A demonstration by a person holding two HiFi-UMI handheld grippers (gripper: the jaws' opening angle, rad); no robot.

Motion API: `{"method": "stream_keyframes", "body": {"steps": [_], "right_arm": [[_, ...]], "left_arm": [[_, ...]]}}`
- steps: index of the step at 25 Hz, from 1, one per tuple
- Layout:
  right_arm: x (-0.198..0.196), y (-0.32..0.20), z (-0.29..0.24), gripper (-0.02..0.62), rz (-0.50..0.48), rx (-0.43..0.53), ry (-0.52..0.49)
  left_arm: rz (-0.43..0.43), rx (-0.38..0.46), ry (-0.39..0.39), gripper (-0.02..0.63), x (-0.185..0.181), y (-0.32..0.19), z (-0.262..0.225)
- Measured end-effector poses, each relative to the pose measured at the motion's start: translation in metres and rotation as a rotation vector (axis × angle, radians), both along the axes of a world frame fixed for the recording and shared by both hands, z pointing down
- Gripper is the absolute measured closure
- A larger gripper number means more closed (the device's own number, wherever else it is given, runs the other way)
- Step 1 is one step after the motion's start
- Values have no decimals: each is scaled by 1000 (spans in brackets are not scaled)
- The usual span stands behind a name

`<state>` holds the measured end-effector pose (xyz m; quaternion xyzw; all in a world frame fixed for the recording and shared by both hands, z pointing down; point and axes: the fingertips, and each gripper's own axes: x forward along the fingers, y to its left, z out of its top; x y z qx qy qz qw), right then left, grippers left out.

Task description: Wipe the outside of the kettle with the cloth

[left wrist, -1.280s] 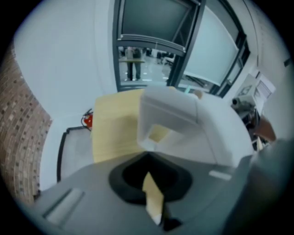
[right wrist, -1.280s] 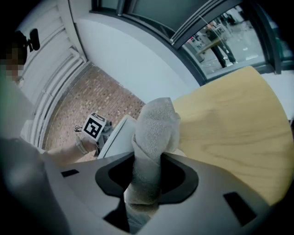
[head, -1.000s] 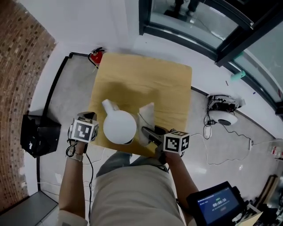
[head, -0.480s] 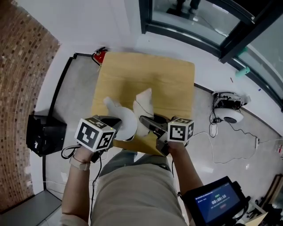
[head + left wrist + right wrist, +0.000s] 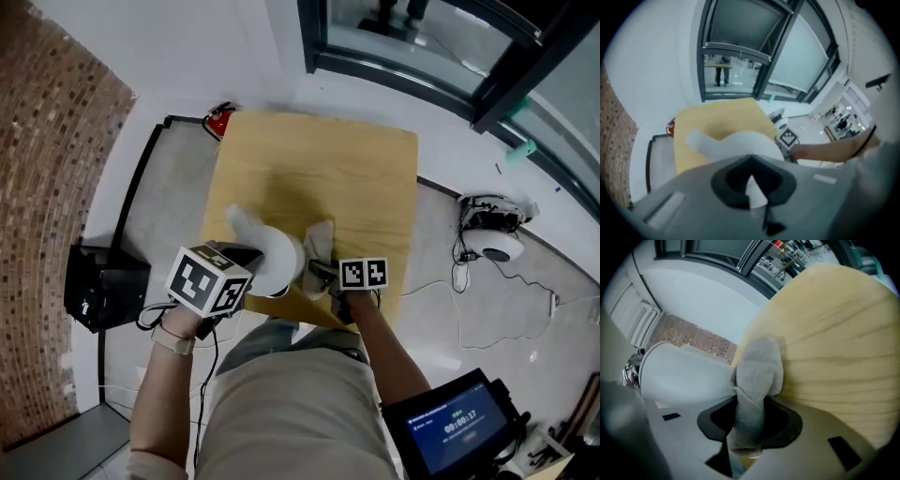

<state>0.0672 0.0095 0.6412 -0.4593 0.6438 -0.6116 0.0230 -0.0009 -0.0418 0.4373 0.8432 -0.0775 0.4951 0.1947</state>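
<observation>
hand-held gripper (image 5: 749, 427) grips grey cloth (image 5: 758, 371) beside white kettle (image 5: 684, 376).

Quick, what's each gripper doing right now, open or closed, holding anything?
Left gripper: closed, gripping nothing, just above the white kettle.
Right gripper: closed on the grey cloth, beside the kettle.

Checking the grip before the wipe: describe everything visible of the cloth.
The cloth is pale grey terry, soft and crumpled. The right gripper is shut on its lower part, and the bunched free end sticks out past the jaws. It appears to lie against the side of the white kettle, over the wooden table.
</observation>
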Motion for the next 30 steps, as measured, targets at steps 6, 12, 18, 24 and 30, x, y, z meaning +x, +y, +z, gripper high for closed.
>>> {"method": "stream_keyframes", "body": {"steps": [6, 12, 18, 24, 30], "right_arm": [[-3, -20, -117, 449, 3, 272, -85], [5, -39, -165, 449, 42, 400, -237], [10, -26, -34, 449, 82, 90, -174], [6, -25, -62, 449, 23, 129, -106], [8, -50, -197, 449, -1, 466, -185]], "left_arm": [[-20, -22, 29, 606, -4, -4, 1], [-7, 11, 11, 606, -3, -5, 1], [-7, 27, 1, 606, 1, -2, 2], [-9, 28, 3, 606, 0, -1, 1], [-16, 27, 16, 606, -3, -5, 2]]}}
